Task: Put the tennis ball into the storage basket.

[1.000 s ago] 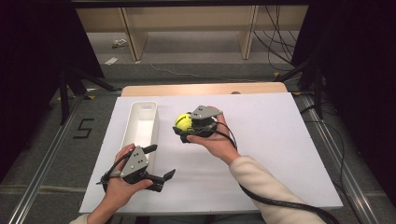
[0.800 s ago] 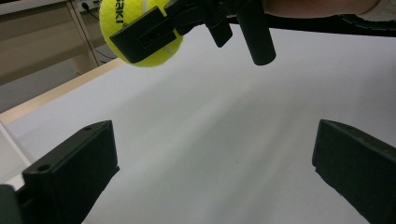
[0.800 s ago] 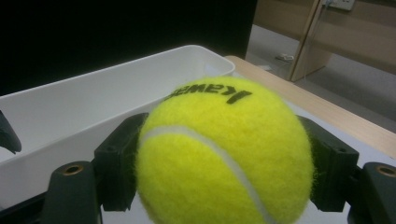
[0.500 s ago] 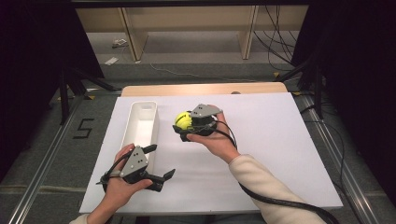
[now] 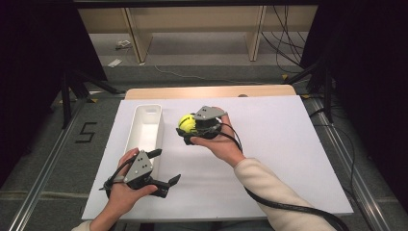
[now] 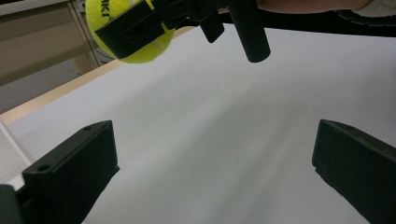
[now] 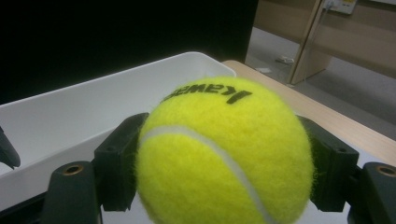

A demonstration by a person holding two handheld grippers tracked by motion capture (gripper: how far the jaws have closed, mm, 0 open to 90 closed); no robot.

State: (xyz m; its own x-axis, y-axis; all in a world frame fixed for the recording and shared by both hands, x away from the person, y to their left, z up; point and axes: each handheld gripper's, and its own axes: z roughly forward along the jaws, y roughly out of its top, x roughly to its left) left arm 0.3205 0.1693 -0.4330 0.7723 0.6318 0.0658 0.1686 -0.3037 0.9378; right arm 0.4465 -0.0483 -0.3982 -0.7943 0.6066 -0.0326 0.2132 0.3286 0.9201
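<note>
Two grippers: right gripper [image 5: 188, 129] fingers clamp a tennis ball [image 5: 186, 123]; left gripper [image 5: 163, 167] fingers spread wide.

— What's around the table?
— Grey floor [image 5: 202, 60], black curtains [image 5: 365, 62] on both sides, a pale wooden shelf [image 5: 192, 21] behind.
— Floor markings?
— A black "5" [image 5: 85, 132].

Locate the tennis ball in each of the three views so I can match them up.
High view: the tennis ball sits centre-left, held in the right claw, just right of the white bin.
Left gripper view: the ball is at top left, gripped by the other hand's claw above the white board.
Right gripper view: the ball is central, between the two jaws.
Shared landmark: the white bin beside the ball.
</note>
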